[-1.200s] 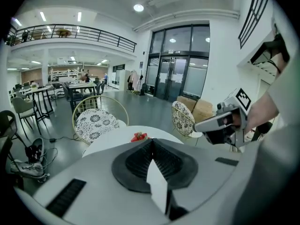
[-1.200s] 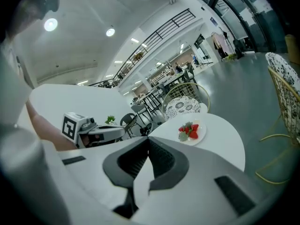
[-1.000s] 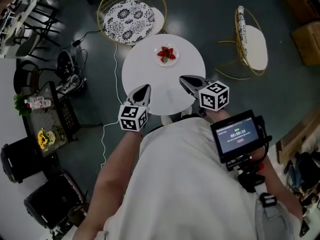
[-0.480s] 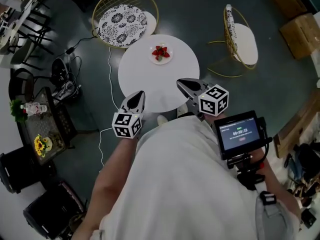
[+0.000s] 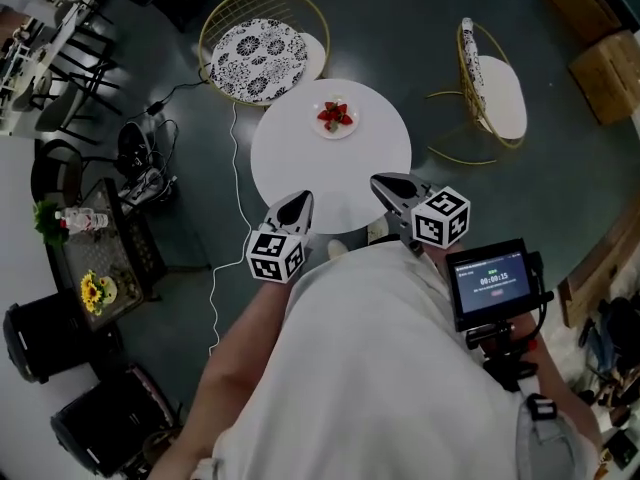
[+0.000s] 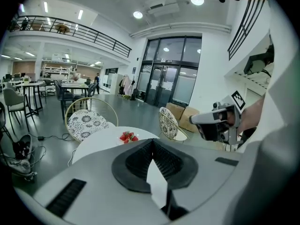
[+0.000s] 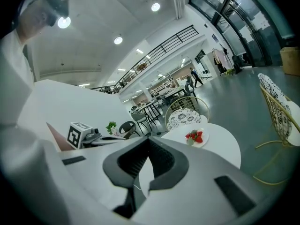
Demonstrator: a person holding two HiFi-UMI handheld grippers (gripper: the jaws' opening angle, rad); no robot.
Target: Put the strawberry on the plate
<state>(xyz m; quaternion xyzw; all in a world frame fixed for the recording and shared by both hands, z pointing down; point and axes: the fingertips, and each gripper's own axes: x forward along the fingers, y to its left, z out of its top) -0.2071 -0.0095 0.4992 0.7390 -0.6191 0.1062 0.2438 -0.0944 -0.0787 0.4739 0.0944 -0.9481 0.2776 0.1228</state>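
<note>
Left tool: jaws pressed together, tips meeting, nothing between them; confirmed looking along it. Right tool: jaws likewise closed on nothing. Both are held low in front of the person, apart from each other, over the 6 o'clock rim of the round white tabletop, the left one at about 7 and the right one at about 5. Neither touches the surface as far as I can tell. Taking the person's forward as 12: the strawberries sit in a small red heap on the plate, which stands on the tabletop toward its 12 o'clock edge, well apart from both tools. From the left tool the fruit shows just past the jaw tips; from the right tool it lies off at about 2 o'clock. Nothing else on the tabletop. Beyond it at 11 o'clock, a gold-wire chair with patterned cushion, just beside the rim. At 2 o'clock, a second wire chair, standing clear. A white cable trails across the dark floor along the 9 o'clock side. A small lit screen is mounted at the person's right, behind the right tool.
</note>
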